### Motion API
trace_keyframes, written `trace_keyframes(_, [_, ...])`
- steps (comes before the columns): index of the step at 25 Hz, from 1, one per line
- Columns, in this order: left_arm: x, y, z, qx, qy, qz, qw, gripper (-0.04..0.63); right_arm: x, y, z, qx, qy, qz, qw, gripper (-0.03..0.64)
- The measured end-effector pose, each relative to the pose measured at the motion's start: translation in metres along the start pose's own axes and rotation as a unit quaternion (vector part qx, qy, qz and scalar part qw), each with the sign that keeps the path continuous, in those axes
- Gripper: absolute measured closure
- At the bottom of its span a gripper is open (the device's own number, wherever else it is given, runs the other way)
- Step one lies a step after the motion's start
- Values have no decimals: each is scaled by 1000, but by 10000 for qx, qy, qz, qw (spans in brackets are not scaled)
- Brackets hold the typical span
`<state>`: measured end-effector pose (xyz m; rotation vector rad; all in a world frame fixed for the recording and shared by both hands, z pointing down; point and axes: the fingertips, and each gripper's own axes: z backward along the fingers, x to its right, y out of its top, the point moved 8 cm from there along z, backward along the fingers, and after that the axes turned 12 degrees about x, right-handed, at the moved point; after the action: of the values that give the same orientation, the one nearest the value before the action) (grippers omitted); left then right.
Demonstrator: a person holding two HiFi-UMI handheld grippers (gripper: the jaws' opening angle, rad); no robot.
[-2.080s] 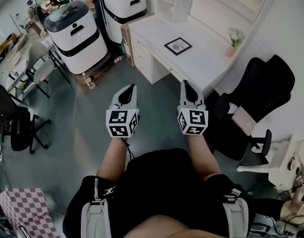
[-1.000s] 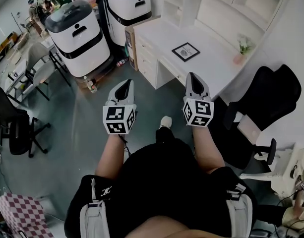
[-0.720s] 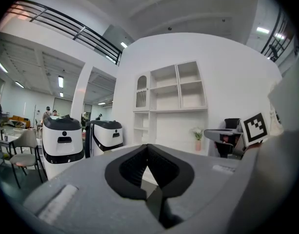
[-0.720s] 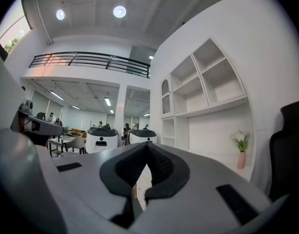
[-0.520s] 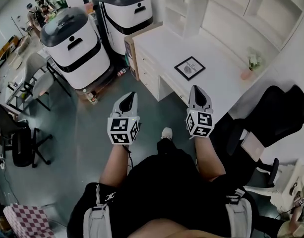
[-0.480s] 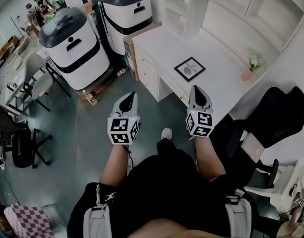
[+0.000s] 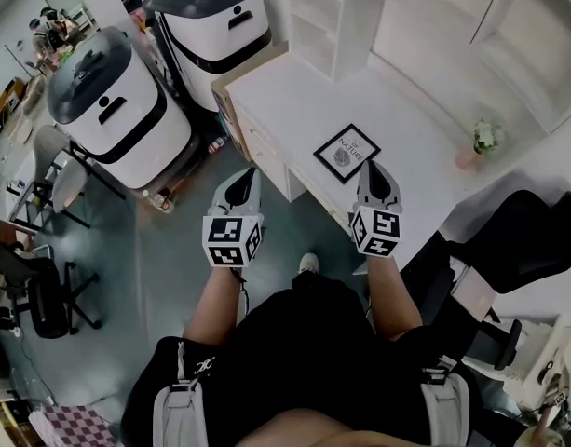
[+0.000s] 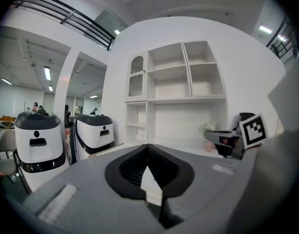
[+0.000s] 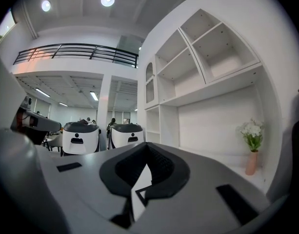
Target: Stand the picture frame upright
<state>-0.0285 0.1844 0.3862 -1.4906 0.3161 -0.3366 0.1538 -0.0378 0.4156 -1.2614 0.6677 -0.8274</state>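
I could read "NATURE" on the picture frame (image 7: 346, 154); the smaller print around it was too fine to make out. The frame lay flat on the white table (image 7: 285, 96), just ahead of the right tool (image 7: 372, 168). In the right gripper view the tool's own body hid nearly all of the frame. Both tools, the left tool (image 7: 244, 175) too, were pressed together with nothing pinched. The 2 marker cubes carried only square patterns. A small vase of flowers (image 7: 479, 142) stood at the table's far end.

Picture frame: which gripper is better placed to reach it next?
Right, probably: the right gripper is at the desk edge near the frame, while the left gripper hangs over floor, farther away.
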Motion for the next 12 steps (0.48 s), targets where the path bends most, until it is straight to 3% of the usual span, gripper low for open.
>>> trace_keyframes(12, [15,5,-151,-201,-443,-221,9986,581,73,-16,-98,-132,-263,-114,9995,615])
